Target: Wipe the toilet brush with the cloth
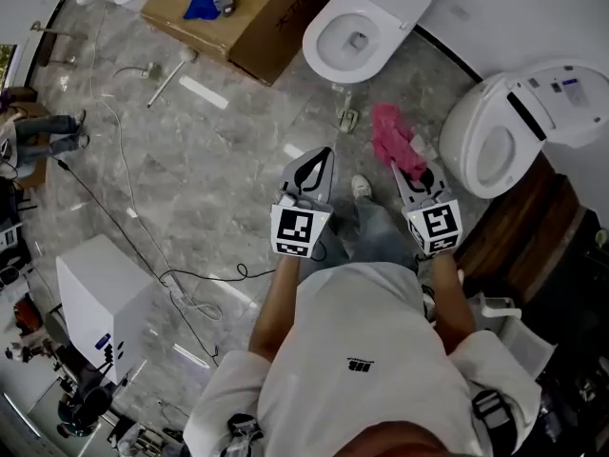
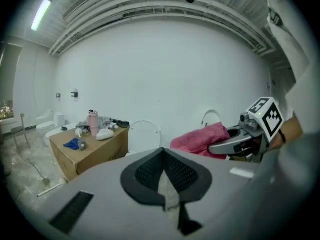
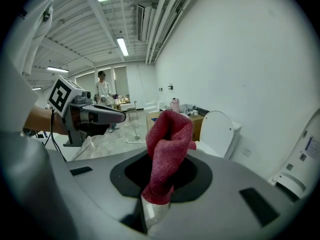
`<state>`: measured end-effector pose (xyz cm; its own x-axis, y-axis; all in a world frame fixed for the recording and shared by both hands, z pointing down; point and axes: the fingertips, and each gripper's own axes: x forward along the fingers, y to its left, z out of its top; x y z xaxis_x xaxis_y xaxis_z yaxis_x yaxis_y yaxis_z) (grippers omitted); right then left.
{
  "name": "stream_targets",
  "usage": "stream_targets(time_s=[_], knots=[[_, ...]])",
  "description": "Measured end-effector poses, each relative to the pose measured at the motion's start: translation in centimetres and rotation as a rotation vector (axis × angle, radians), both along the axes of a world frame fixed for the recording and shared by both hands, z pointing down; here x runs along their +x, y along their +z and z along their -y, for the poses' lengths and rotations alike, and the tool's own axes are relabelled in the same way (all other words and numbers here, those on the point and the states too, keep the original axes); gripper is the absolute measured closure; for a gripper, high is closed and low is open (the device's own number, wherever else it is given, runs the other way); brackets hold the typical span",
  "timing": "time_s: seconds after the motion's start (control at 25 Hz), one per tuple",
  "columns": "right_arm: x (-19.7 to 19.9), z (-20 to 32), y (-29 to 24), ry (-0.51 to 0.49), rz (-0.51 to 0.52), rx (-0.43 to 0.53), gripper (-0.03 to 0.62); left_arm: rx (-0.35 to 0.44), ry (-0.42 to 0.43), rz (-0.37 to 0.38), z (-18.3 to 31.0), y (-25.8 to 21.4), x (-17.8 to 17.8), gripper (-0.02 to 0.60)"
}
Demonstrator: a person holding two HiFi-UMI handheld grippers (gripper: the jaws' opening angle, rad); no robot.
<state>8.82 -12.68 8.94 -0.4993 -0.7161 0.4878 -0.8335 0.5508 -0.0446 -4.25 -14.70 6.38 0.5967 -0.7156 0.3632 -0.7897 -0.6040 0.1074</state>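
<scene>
- We hold the left gripper (image 2: 163,154) with its jaws pressed together and nothing between them.
- Our right gripper (image 3: 165,165) is pinching the pink cloth (image 3: 169,134). The cloth is bunched up and stands out past the jaw tips, touching nothing but the jaws.
- In the head view the two grippers sit side by side above the grey marbled floor (image 1: 219,160). They are near each other but apart, and both point ahead toward the toilets.
- An open white toilet (image 1: 324,50) stands in front of us with its lid up.
- A second white toilet (image 1: 495,112) stands to our right, near the right gripper and the cloth.
- A cardboard box (image 1: 262,27) sits just left of the open toilet. On it are a blue rag (image 1: 200,6), a pink bottle (image 2: 93,121) and some small items we cannot make out.
- A slim long-handled tool (image 1: 169,79) lies on the floor just beside the box, well apart from both grippers. We cannot tell whether it is the toilet brush, and neither gripper touches it.
- A thin cable (image 1: 124,222) trails over the floor toward a white cabinet (image 1: 95,298) on our left.
</scene>
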Motion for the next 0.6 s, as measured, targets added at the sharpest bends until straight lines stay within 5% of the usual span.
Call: stream_targets(time_s=[0.32,0.6], knots=[[-2.4,-2.0,7.4,0.156,-0.041,-0.031,0.531,-0.034,0.093,-0.002,0.0,7.7,-2.9,0.572],[-2.8,-2.1,16.9,0.163,-0.047,-0.063,0.531,-0.057,0.104,-0.022,0.8,16.6,-3.1,0.572]])
